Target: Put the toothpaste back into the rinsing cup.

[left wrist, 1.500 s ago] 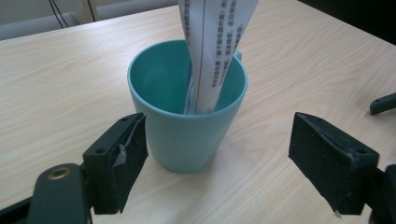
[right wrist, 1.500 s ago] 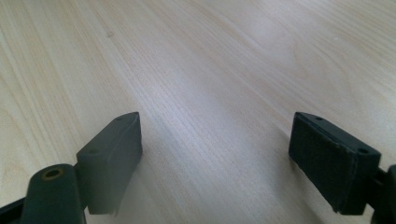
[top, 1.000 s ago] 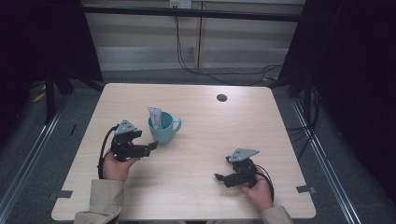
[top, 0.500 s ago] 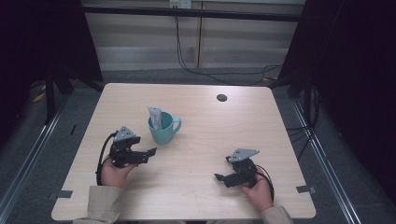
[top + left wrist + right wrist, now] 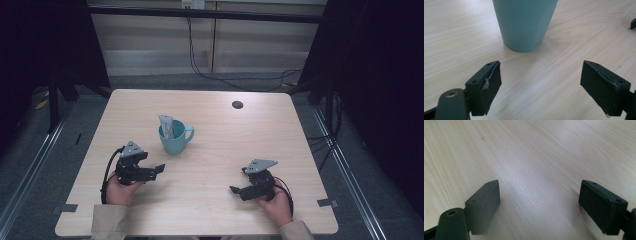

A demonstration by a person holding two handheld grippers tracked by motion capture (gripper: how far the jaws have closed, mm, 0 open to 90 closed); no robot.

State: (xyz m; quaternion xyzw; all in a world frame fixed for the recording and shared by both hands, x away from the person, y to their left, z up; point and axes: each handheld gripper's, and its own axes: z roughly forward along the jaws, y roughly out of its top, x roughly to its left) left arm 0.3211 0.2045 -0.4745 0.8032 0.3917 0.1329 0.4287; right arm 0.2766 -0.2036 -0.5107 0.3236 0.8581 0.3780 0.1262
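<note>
Where overhead shows sachet (image 5: 166, 125) (mug (image 5: 524, 23) rimless).

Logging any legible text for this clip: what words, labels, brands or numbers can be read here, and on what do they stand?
None can be read.
The teal mug shows a plain wall, no print.
The white packet standing in the mug: any print is too small and blurred to read.
The table is bare wood grain, no markings.

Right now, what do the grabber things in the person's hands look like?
Both are black. The left gripper and the right gripper each carry a grey three-cornered plate on top and trail a black cable. Each has two chunky black jaws with flat pads. The person wears beige sleeves.
</note>
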